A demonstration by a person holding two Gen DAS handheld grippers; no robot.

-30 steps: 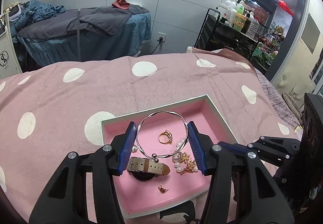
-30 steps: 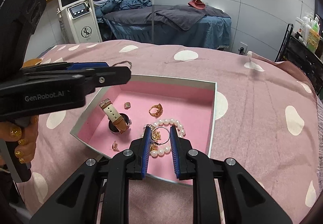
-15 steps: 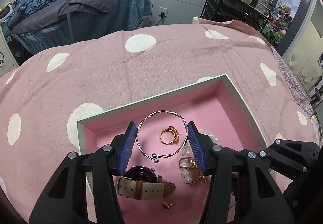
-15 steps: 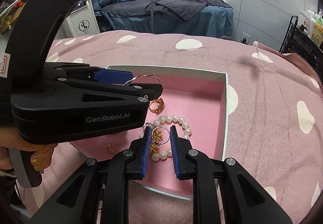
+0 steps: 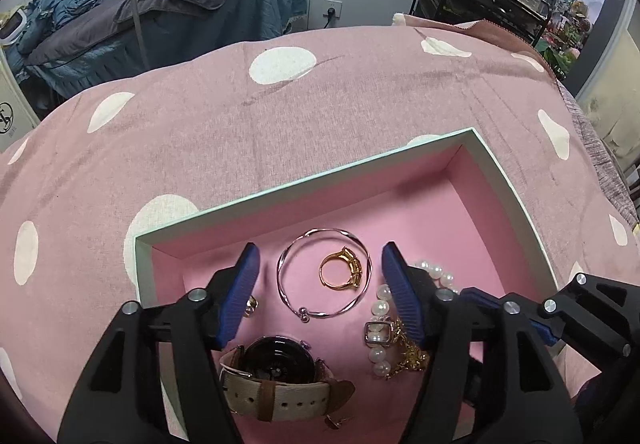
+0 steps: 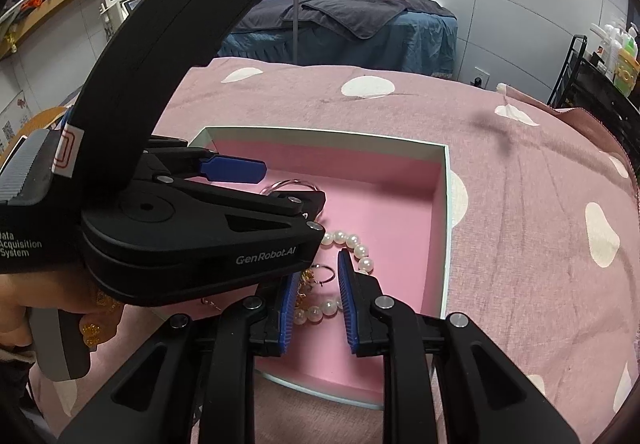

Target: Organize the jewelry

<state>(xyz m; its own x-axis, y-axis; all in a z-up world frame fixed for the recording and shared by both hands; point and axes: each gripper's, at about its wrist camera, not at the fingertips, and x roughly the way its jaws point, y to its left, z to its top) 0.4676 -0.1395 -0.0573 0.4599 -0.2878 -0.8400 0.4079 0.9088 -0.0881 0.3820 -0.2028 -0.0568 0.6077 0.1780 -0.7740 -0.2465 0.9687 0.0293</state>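
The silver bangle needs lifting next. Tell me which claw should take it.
Left. The left claw is open with the silver bangle lying between its fingers in the pink tray. The right claw sits over the pearl bracelet.

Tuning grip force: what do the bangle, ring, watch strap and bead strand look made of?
Bangle: thin silvery metal, polished, sharp glints; alloy unclear.
Ring: gold-coloured metal, shiny; plated or solid can't be told.
Watch strap: beige woven fabric with a brown leather-like end, matte.
Bead strand: glossy white pearl-like beads; real or imitation unclear.
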